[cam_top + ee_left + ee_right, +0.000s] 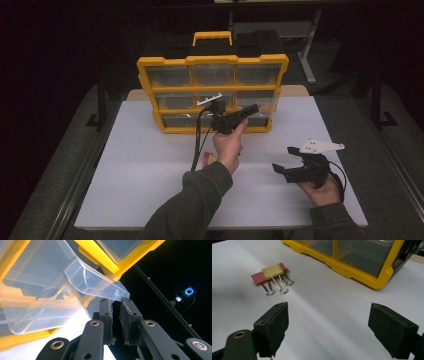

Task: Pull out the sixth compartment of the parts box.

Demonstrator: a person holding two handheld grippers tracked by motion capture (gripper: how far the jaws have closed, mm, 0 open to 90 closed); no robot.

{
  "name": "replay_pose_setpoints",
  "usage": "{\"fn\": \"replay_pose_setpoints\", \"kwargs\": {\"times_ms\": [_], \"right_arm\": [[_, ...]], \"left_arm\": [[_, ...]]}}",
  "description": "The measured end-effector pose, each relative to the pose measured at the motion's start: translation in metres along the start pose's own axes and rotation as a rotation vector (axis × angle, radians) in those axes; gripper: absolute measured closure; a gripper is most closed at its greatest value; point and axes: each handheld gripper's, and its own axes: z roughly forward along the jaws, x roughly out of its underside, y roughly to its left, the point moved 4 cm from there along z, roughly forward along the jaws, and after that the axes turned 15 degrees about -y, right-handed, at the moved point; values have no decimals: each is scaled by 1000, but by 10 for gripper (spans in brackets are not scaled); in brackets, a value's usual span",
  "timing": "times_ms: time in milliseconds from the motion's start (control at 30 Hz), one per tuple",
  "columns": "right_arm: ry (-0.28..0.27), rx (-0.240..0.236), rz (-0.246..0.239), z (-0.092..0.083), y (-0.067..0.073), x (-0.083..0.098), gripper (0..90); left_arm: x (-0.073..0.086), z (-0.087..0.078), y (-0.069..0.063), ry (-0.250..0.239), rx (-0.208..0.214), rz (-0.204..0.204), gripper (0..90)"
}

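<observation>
A yellow drawer cabinet (pixel 212 61) with clear drawers stands at the back of the white table (pixel 150 175). My left gripper (pixel 254 108) reaches to its bottom right drawer. In the left gripper view that clear drawer (pixel 50 290) is tilted out of the yellow frame (pixel 100 252), and my left gripper (pixel 115 300) is shut on its front lip (pixel 117 291), pads nearly together. My right gripper (pixel 283 157) hovers open over the table's right side. In the right gripper view it (pixel 329 306) is open with nothing between the jaws; a yellow and a red binder clip (pixel 272 272) lie ahead to the left.
The cabinet's lower right corner (pixel 352 267) sits ahead of the right gripper. The binder clips (pixel 209 159) lie mid-table, partly behind the left wrist. A black cable (pixel 196 145) trails from the left gripper down to the table. Dark floor and frame legs surround the table.
</observation>
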Motion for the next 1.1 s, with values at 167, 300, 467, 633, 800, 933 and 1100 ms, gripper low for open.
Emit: {"fn": "replay_pose_setpoints", "kwargs": {"times_ms": [167,300,467,633,800,933,1100], "right_arm": [[-13,-7,4,-1,0,-1,155],[-15,-7,7,-3,0,-1,155],[-22,-11,14,-5,-1,-1,154],[-45,-39,38,-6,2,-4,153],[-28,-46,38,-4,3,-2,153],[-32,-61,36,-4,5,-3,157],[-22,-68,33,-4,6,-2,159]], "left_arm": [[4,-2,-2,82,29,81,720],[7,-6,-6,170,60,196,706],[0,-13,-16,311,123,408,707],[-21,-17,-31,399,224,560,690],[-41,-8,-49,498,263,767,689],[-53,3,-57,552,265,883,703],[-60,18,-54,640,266,961,671]]}}
